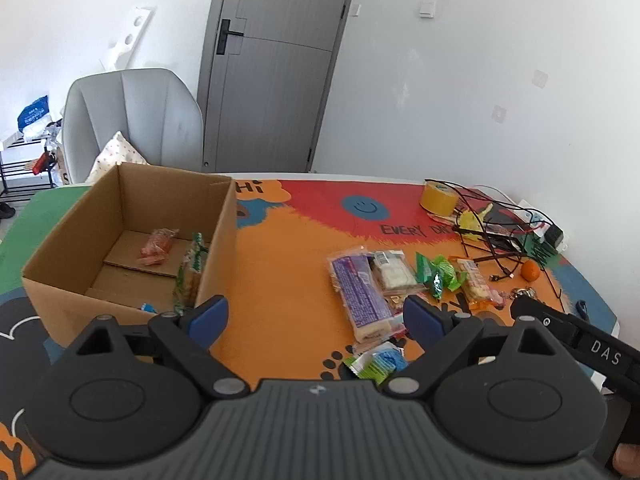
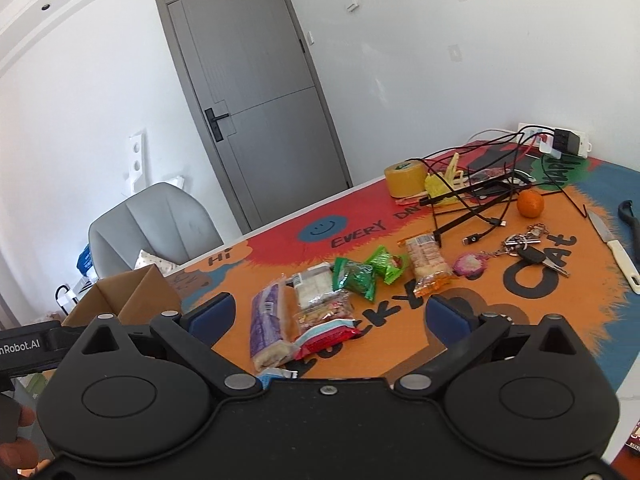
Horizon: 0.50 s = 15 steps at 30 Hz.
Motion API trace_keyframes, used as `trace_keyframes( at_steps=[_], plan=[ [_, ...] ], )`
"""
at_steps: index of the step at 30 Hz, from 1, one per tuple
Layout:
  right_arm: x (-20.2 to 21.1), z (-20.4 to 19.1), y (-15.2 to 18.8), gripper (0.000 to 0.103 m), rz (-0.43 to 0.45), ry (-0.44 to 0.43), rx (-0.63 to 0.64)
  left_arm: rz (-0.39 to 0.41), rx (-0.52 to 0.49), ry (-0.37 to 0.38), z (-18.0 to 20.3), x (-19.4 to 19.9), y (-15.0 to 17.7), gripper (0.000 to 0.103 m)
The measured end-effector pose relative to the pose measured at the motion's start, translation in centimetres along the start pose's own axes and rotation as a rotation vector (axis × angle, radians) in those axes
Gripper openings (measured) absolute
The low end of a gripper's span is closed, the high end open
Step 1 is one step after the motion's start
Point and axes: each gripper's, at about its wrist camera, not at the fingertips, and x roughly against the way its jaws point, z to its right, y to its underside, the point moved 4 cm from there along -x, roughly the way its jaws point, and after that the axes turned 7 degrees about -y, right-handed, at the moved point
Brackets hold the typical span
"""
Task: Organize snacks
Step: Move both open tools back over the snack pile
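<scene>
Your left gripper [image 1: 316, 322] hangs above the table mat [image 1: 288, 264] with its jaws wide apart and nothing between them, and your right gripper [image 2: 330, 316] is spread the same way, empty, over the snack pile [image 2: 320, 304]. The cardboard box [image 1: 132, 240] sits to the left on the mat, well apart from the pile, and it holds at least 2 snacks: an orange packet [image 1: 158, 246] lying on the bottom and a green-topped packet [image 1: 192, 270] leaning against the right wall. In the pile you have a purple packet [image 2: 266, 322], a red packet [image 2: 326, 336] and 2 green packets [image 2: 368, 274]. A blue-and-green wrapper [image 1: 378, 364] lies nearest your left gripper, possibly 2 pieces.
</scene>
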Motion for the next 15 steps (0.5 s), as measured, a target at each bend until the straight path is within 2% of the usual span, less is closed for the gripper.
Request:
trace_keyframes(
  at_steps=[7,15],
  plan=[
    [-0.2,2.9,0.3,0.103,-0.016,0.051,-0.037,-0.032,-0.042,0.051,2.5,-1.9,1.0,0.094],
    [-1.0,5.7,0.8,0.103,-0.049,0.087,-0.053,-0.044,-0.025,0.019,4.1,-4.2,1.9,0.094]
  ],
)
